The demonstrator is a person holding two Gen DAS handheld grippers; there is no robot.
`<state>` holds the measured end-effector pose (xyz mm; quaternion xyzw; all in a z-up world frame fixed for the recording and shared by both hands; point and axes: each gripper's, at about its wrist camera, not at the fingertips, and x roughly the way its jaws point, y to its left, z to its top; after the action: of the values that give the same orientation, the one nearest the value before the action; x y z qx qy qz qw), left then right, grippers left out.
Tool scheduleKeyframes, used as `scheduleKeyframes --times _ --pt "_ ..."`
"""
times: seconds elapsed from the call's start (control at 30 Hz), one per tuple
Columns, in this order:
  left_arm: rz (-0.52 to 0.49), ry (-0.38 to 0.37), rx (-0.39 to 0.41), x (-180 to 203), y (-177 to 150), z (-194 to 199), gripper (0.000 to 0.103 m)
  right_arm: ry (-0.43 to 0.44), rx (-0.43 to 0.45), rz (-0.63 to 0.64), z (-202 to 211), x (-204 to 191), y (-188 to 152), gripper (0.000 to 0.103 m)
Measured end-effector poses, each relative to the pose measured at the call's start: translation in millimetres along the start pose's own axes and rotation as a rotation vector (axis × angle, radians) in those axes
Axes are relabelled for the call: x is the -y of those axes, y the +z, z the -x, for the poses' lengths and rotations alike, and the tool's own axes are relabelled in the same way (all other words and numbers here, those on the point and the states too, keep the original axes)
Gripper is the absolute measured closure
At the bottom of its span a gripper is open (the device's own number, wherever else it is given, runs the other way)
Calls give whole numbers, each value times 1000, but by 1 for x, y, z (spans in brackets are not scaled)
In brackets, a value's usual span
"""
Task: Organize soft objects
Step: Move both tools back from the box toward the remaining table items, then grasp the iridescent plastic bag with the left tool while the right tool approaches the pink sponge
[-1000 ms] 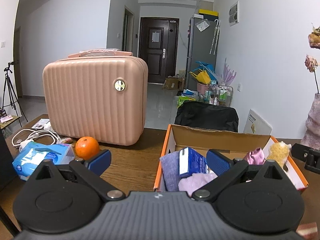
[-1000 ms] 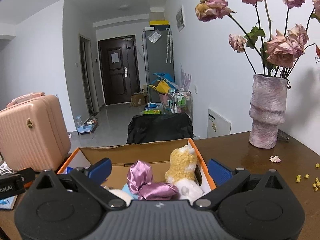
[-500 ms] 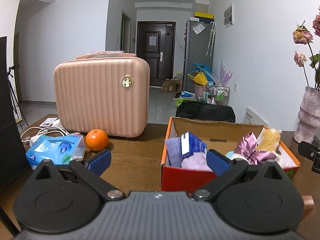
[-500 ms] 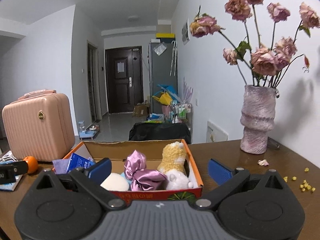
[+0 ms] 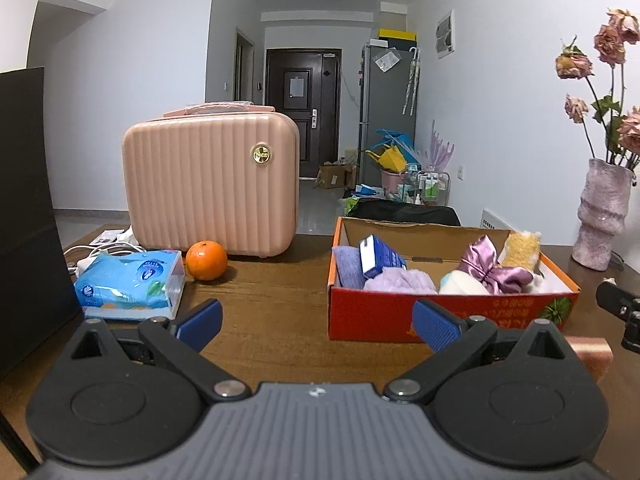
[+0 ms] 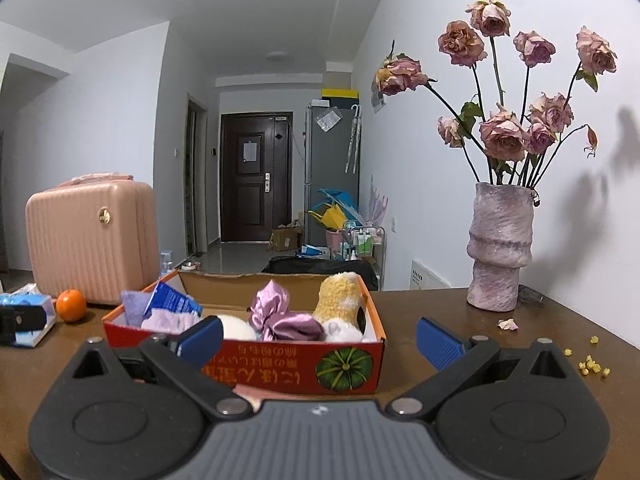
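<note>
Apparently done loading: both grippers, left (image 5: 316, 322) and right (image 6: 318, 338), have fingers spread and empty, soft items sit in the red box (image 6: 280, 364) just ahead; next, check for strays beyond the fingers.

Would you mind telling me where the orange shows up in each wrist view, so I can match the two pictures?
Left wrist: the orange sits left of centre on the table, in front of the pink case, right of the tissue pack.
Right wrist: the orange is at the far left, before the same case.
Shared landmark: the red box, to the orange's right in both.
</note>
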<state>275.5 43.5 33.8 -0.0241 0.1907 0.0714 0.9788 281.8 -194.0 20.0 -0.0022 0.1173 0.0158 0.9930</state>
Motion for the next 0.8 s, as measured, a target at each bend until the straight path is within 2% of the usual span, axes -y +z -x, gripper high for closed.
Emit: scheduleKeyframes --times 0.23,0.8 --pt "-5 -27 -5 -5 -15 19 0 21 1 34 19 0 -15 0" --pt "-24 -71 -83 -12 -51 37 0 26 -49 50 44 12 -41 0"
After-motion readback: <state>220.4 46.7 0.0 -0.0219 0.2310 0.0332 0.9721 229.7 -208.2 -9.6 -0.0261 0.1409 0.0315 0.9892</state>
